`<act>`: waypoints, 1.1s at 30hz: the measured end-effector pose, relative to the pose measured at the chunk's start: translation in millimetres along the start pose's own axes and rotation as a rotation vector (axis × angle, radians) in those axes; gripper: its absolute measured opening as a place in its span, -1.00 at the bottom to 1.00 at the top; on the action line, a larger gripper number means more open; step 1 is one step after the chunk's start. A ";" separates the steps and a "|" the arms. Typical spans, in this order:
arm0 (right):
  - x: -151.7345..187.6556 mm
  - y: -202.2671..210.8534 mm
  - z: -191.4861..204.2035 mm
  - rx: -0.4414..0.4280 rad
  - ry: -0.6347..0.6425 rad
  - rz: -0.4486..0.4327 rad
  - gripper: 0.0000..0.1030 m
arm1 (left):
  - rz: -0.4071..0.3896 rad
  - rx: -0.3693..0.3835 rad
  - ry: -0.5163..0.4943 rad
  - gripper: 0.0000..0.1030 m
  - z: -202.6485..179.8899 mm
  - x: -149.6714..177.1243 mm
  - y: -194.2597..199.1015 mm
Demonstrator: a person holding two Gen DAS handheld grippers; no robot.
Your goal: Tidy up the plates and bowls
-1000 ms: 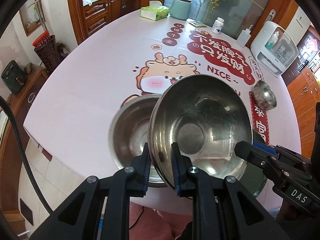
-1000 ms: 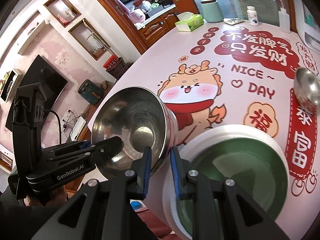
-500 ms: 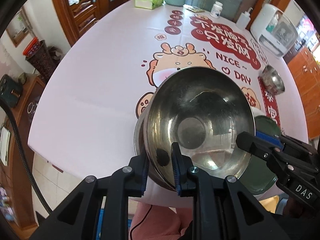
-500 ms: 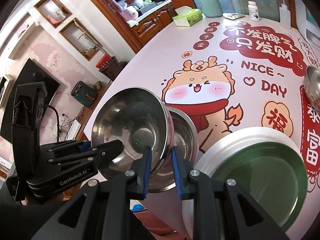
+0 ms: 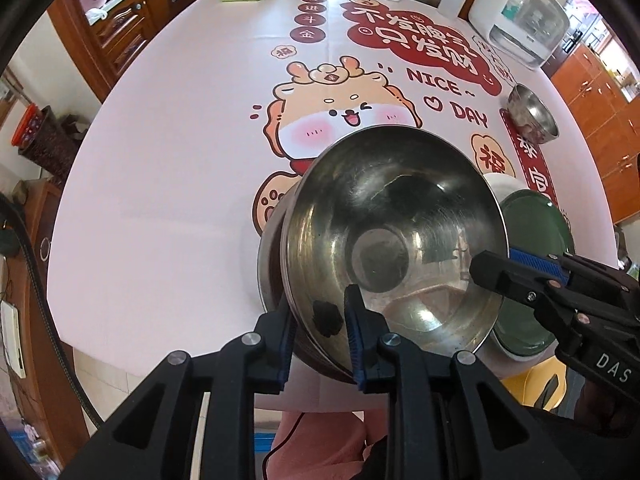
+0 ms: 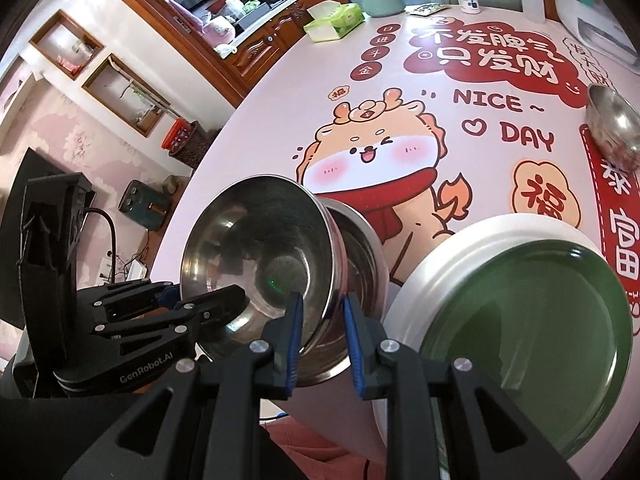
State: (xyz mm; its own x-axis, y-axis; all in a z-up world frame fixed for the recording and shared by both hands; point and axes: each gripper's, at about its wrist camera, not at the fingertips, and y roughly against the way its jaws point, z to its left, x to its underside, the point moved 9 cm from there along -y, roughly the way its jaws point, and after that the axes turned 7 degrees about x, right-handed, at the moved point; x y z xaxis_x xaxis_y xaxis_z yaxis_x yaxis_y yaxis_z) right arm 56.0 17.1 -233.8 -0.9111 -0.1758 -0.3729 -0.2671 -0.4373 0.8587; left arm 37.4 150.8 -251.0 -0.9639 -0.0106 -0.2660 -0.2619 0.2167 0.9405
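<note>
Nesting a steel bowl (image 5: 394, 240) into another bowl (image 6: 362, 252) on the worktop (image 5: 168, 168).
Left gripper (image 5: 318, 330), jaws easing open, and right gripper (image 6: 322, 326) both pinch its rim; next comes a level release.

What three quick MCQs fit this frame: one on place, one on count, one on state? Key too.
1. In the right wrist view, where is the green plate relative to the upper steel bowl and the lower steel bowl?
A) right of them
B) left of them
C) beneath them

2. How many steel bowls show?
A) one
B) three
C) five

3. The upper steel bowl is:
A) upside down
B) lying flat on the green plate
C) tilted over the lower steel bowl

Key:
1 A: the plate lies beside the pair, on their right.
2 B: there are the upper and lower bowls, plus the small steel bowl at far right.
3 C: its rim slants steeply and its base points into the lower bowl.
</note>
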 end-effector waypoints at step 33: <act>-1.7 14.2 0.8 0.051 -0.086 -0.100 -0.34 | -0.085 0.106 -0.150 -0.37 -17.3 -33.4 9.7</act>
State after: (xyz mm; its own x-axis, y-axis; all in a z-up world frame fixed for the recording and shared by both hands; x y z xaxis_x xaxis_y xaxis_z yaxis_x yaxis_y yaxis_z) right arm 53.5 11.9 -220.8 -0.9021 -0.0565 -0.4278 -0.3714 -0.4033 0.8363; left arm 66.2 136.3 -229.4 -0.9186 0.1103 -0.3796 -0.3282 0.3224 0.8879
